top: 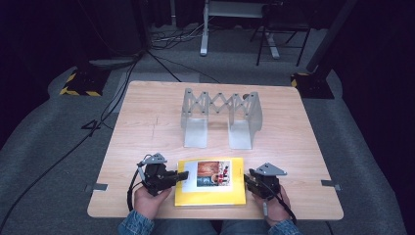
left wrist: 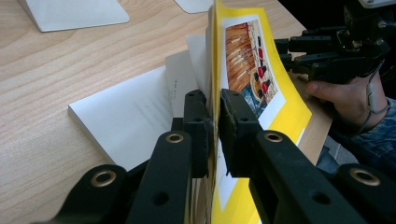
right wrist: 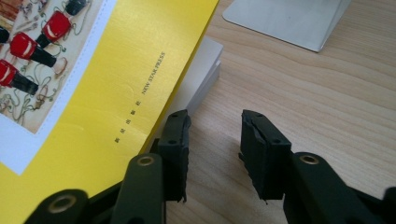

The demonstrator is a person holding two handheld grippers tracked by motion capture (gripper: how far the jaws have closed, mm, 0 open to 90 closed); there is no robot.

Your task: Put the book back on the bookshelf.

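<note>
I am at a big wooden table [top: 147,127]. Far from me, at 12 o'clock, stands a grey metal book rack [top: 221,117]. Close to me lies a yellow book [top: 211,182], with its long side going from 9 o'clock to 3 o'clock across my front. It sits right between my two tongs. My left tongs [top: 182,175] are at the book's 9 o'clock edge. They are pinched tight on the yellow cover [left wrist: 243,60], and the cover is lifted up off the white pages [left wrist: 126,116]. My right tongs [top: 247,178] are at the book's 3 o'clock edge. They are partly open and hold nothing. One jaw is just beside the book's corner and the other is over bare wood. I think my left tongs should swing the cover over next, because they already have it. My right tongs are near enough to press the pages [right wrist: 205,74] down if the book slides.
</note>
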